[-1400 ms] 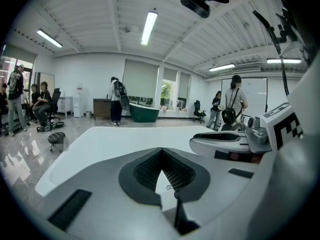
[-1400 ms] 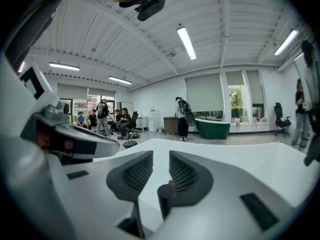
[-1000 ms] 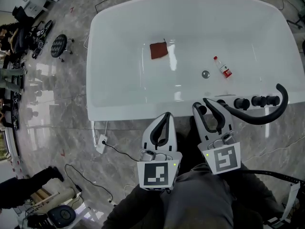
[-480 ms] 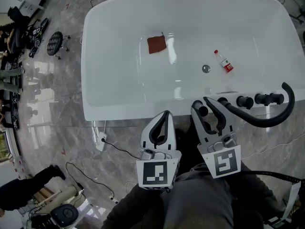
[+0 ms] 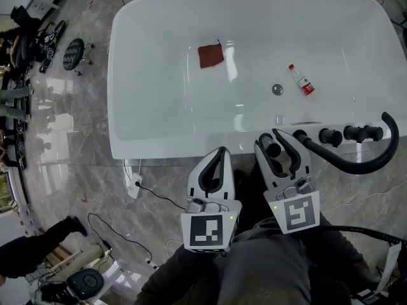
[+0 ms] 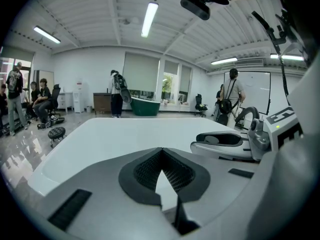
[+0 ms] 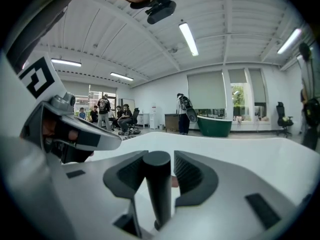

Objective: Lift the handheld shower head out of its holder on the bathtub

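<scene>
Right gripper [image 5: 271, 140] jaws, just opening, stand released around the shower head [image 7: 159, 184] at the bathtub [image 5: 172, 150] rim, 6 o'clock. Left gripper [image 5: 220, 154] is clenched and empty.

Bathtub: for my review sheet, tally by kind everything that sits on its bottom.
Cloth: 1
Bottle: 1
Drain: 1
Total: 3

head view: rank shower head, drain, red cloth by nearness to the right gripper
1. shower head, at the tub's near rim, between the right gripper's jaws, which have just been opening
2. drain, tub floor, straight beyond
3. red cloth, tub floor, far left
</scene>
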Demonstrator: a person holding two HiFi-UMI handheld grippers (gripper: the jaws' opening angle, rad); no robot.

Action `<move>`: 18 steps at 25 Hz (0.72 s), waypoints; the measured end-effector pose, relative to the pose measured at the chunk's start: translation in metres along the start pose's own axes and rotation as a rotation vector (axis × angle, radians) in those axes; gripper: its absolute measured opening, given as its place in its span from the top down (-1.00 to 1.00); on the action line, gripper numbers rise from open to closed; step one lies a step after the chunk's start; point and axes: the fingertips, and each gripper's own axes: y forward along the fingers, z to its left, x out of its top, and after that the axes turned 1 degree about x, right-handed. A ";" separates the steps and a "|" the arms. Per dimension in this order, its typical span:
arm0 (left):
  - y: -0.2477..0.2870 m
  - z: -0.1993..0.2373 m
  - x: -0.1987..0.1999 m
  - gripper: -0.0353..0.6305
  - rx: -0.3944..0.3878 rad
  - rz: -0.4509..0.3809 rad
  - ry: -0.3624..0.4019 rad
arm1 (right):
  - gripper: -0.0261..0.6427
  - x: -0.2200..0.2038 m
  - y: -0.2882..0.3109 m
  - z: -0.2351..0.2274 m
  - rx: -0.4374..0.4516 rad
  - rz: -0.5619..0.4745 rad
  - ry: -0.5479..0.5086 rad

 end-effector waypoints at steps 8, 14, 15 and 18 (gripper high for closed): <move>0.007 0.002 -0.021 0.88 0.002 0.033 0.016 | 0.49 -0.040 0.008 0.002 0.000 0.046 0.038; 0.008 0.001 -0.021 0.88 -0.003 0.053 0.026 | 0.49 -0.052 0.011 -0.001 -0.009 0.086 0.041; 0.008 0.001 -0.021 0.88 -0.004 0.056 0.027 | 0.49 -0.052 0.010 -0.001 -0.009 0.085 0.040; 0.009 0.001 -0.019 0.88 -0.003 0.057 0.029 | 0.51 -0.052 0.010 -0.001 -0.007 0.082 0.022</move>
